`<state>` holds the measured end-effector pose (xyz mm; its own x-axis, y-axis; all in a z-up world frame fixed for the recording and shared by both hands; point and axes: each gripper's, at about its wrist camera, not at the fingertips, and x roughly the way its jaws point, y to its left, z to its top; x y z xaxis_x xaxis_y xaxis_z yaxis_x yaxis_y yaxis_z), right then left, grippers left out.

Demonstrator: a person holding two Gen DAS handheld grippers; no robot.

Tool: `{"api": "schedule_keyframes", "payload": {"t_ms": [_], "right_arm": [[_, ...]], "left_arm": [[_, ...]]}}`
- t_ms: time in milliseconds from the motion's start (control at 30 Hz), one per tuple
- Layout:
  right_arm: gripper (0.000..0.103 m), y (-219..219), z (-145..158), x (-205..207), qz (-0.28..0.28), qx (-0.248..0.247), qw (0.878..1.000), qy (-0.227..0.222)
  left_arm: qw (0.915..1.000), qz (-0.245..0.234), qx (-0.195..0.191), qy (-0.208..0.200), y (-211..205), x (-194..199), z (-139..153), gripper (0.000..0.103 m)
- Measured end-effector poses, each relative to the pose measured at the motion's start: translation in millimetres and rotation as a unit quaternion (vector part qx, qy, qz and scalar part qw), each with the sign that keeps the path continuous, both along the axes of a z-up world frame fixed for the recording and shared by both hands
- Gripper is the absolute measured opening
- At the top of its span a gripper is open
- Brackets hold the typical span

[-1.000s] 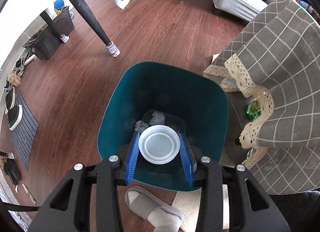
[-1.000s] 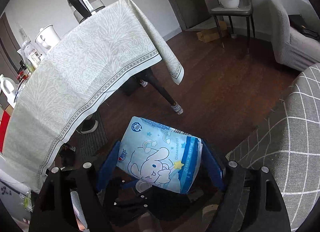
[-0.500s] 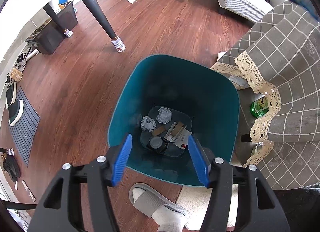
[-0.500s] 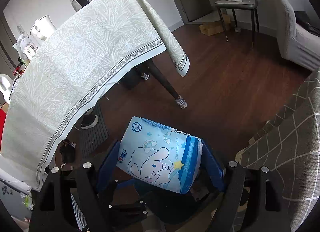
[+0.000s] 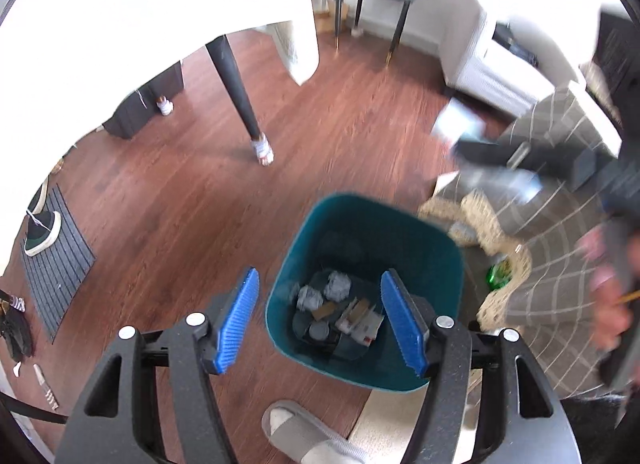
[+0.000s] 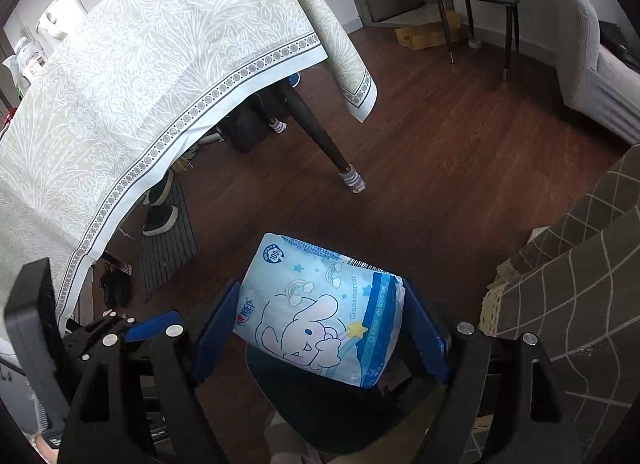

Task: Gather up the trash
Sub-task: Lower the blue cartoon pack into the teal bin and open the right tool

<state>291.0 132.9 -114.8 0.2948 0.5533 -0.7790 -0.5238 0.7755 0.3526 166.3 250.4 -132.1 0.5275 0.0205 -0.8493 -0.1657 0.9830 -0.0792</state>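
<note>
Several bits of trash already lie at the bottom of the teal bin [image 5: 362,248]: crumpled paper balls [image 5: 338,286], some small wrappers [image 5: 360,322] and a round grey lid [image 5: 319,331]. So part of the job looks done.

The left hand-held gripper [image 5: 320,322] hangs above the near edge of the bin. Its blue fingers [image 5: 238,322] are spread wide and there is nothing between them.

The right hand-held gripper [image 6: 322,332] is squeezing a soft pale blue pack [image 6: 322,314] with a cartoon bunny on it. One blue finger presses on each side of the pack. Under the pack there is a dark round shape that is probably the bin, but it is too dark to be sure. The pack is not in the bin yet, so I think dropping it in is the next step.

There may be more to pick up. A green bottle [image 5: 496,274] peeks out from under the lace edge of the grey checked cloth [image 5: 560,248], just beside the bin on the floor. I cannot tell if it is trash. A grey slipper [image 5: 308,434] sits on the wooden floor [image 5: 180,200] near the bin too.
</note>
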Motion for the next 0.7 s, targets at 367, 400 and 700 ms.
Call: {"api": "schedule_keyframes", "payload": {"t_ms": [367, 400, 700], "right_arm": [[0.08, 19.7, -38.0, -6.3, 0.027, -0.034, 0.999, 0.014], [0.08, 21.3, -40.4, -6.9, 0.03, -0.037, 0.999, 0.015], [0.08, 35.6, -70.0, -20.3, 0.058, -0.086, 0.994, 0.025]], "left_arm": [[0.9939, 0.014, 0.025, -0.106, -3.9, -23.7, 79.9, 0.066], [0.9936, 0.015, 0.02, -0.11, -4.0, -24.5, 83.7, 0.065], [0.9893, 0.017, -0.003, -0.145, -3.8, -30.5, 116.6, 0.052]]}}
